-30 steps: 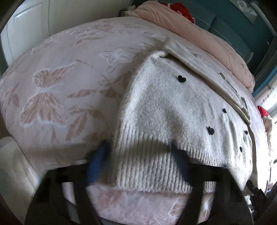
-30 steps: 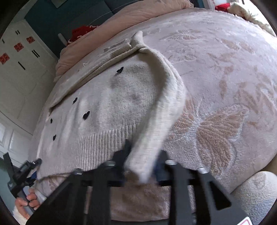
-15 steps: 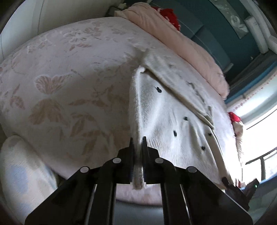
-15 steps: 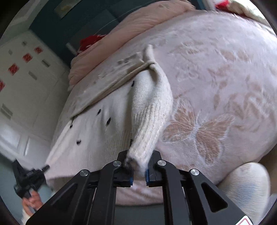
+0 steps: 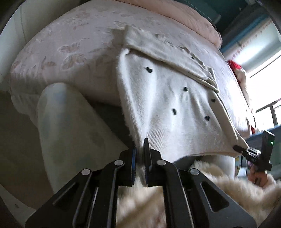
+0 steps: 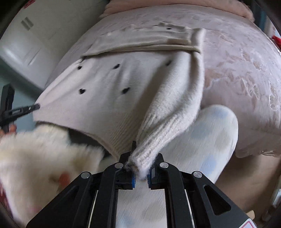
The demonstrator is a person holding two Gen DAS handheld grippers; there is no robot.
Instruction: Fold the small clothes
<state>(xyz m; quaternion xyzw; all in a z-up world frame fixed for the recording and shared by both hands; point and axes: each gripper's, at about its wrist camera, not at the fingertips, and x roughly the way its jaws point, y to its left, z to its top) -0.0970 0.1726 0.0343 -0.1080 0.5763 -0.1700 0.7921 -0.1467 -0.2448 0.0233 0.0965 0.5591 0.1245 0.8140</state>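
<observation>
A small cream knit sweater [image 5: 172,105] with black heart dots lies on the bed, its ribbed hem pulled up off the bed's near edge. My left gripper [image 5: 140,154] is shut on the hem's left corner. My right gripper [image 6: 140,175] is shut on the hem's right corner, where the bunched sweater [image 6: 108,98] edge hangs between the pads. Each gripper shows in the other's view: the right gripper [image 5: 245,150] at the far right corner, the left gripper [image 6: 26,108] at the far left. The sweater's folded upper part [image 6: 140,42] rests flat on the bed.
The bed has a pale pink butterfly-print cover [image 5: 70,52] and a pink quilt [image 5: 184,15] at its far side. A person's fluffy cream sleeves [image 6: 43,157] and pale trouser leg [image 6: 207,133] are below the hem. White cupboards [image 6: 35,43] stand to the left, a bright window [image 5: 263,79] to the right.
The left gripper went from open around the hem to shut on it. Both grippers lifted and pulled the hem back off the bed's edge, stretching the sweater.
</observation>
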